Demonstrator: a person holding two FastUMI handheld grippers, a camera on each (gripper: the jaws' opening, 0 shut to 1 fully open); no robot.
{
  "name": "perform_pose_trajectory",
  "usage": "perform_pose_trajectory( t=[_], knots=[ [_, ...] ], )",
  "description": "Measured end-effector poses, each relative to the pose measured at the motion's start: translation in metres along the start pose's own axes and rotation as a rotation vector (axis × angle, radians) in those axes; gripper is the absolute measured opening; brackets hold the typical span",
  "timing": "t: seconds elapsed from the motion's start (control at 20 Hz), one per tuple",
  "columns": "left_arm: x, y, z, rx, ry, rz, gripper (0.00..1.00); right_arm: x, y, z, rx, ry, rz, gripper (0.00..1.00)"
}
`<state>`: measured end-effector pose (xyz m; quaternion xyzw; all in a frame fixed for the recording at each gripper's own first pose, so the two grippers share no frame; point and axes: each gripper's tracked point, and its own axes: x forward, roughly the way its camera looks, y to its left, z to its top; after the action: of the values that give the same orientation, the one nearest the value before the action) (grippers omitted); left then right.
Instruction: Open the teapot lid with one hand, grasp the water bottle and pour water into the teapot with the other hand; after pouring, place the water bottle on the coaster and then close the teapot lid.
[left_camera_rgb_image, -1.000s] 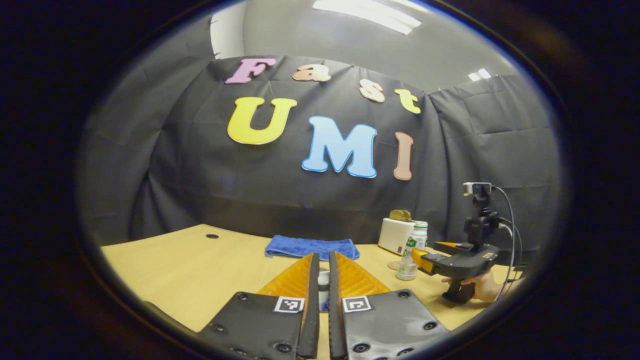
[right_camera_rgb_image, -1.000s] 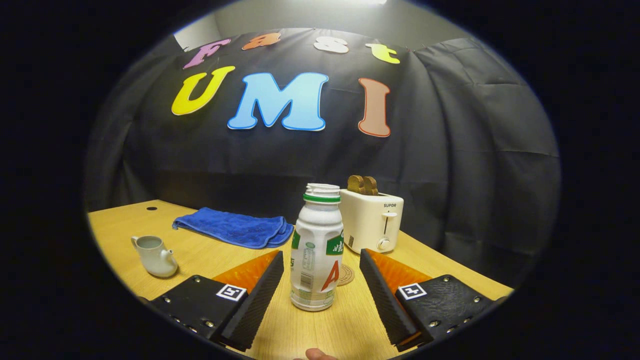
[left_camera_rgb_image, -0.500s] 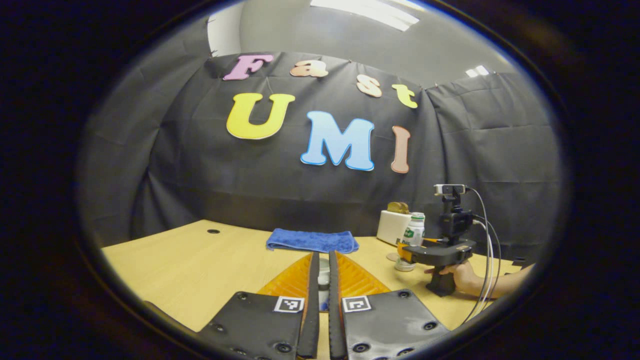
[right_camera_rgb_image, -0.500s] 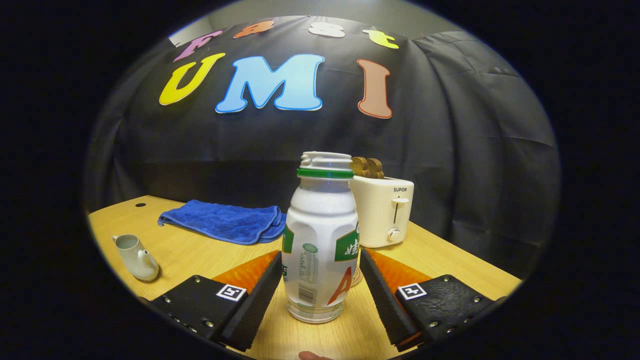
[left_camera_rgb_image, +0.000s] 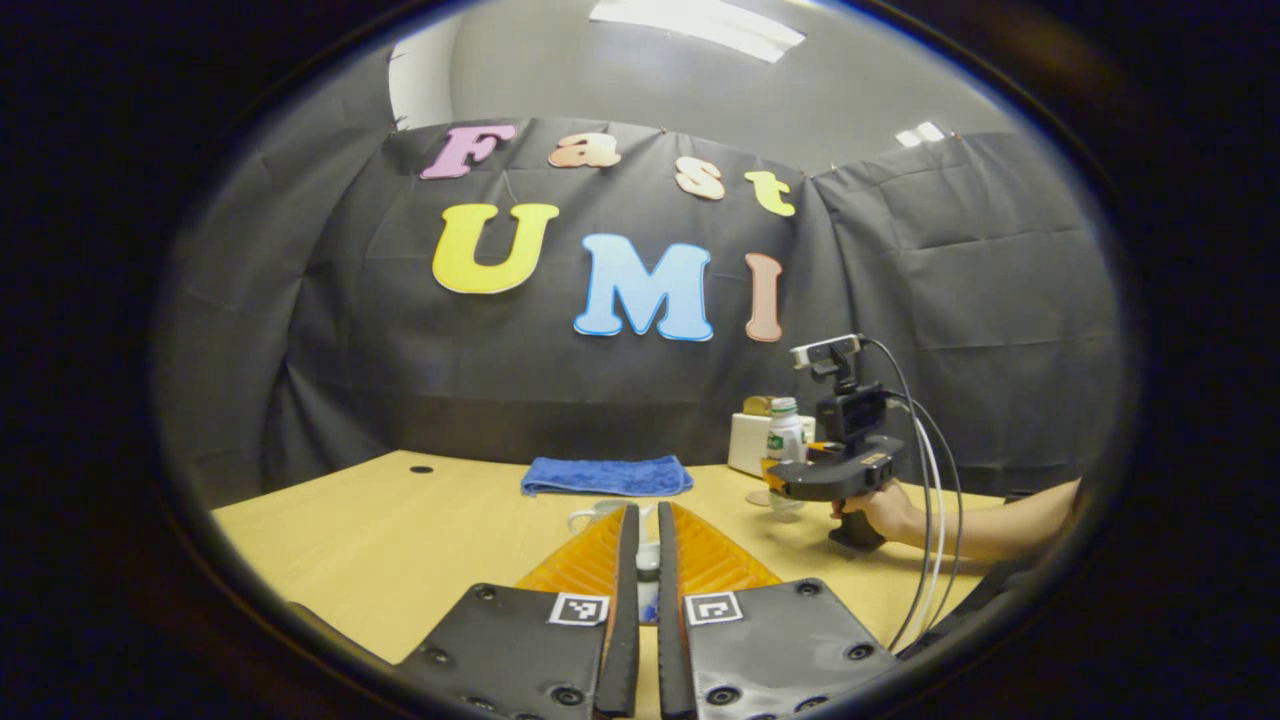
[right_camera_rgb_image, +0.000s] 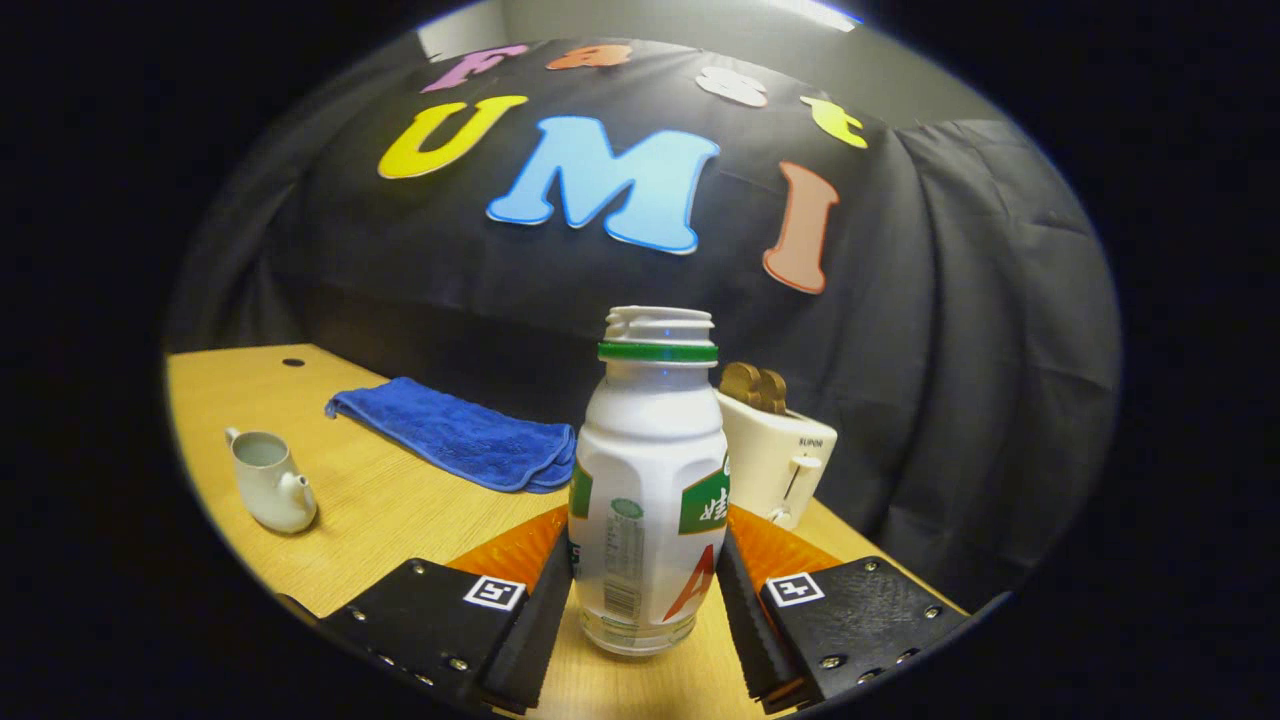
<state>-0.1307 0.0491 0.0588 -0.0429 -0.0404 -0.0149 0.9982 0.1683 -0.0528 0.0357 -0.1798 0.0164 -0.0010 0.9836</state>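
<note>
In the right gripper view, the white water bottle (right_camera_rgb_image: 650, 440), capless with a green neck ring, stands between my right gripper's (right_camera_rgb_image: 643, 540) fingers, which press on both its sides. The small white teapot (right_camera_rgb_image: 268, 482) sits lidless at the left on the wooden table (right_camera_rgb_image: 400, 520). In the left gripper view, my left gripper (left_camera_rgb_image: 646, 512) is shut on the teapot lid (left_camera_rgb_image: 647, 558), a small white piece between its fingers, with the teapot (left_camera_rgb_image: 598, 512) just beyond them. Farther right, a hand holds the right gripper (left_camera_rgb_image: 778, 486) around the bottle (left_camera_rgb_image: 785, 432), next to the round coaster (left_camera_rgb_image: 755, 497).
A folded blue towel (right_camera_rgb_image: 450, 435) lies at the back of the table, also seen as the towel (left_camera_rgb_image: 605, 475) in the left gripper view. A white toaster (right_camera_rgb_image: 785, 455) with bread in it stands behind the bottle. Cables (left_camera_rgb_image: 935, 500) hang from the right gripper.
My right gripper's fingers have closed from wide apart onto the bottle, and its view has tilted. The left gripper has kept the lid and shifted a little, bringing the teapot into view.
</note>
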Motion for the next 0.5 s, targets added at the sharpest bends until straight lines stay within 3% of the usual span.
perform_pose_trajectory(
  t=[0.45, 0.5],
  knots=[
    [-0.035, -0.003, -0.006, 0.06, 0.02, 0.023, 0.18, 0.003, 0.055, 0.012, -0.396, 0.018, 0.109, 0.73],
    [-0.038, 0.003, -0.011, 0.065, 0.028, 0.032, 0.14, 0.002, 0.061, 0.012, -0.434, 0.018, 0.118, 0.73]
  ],
)
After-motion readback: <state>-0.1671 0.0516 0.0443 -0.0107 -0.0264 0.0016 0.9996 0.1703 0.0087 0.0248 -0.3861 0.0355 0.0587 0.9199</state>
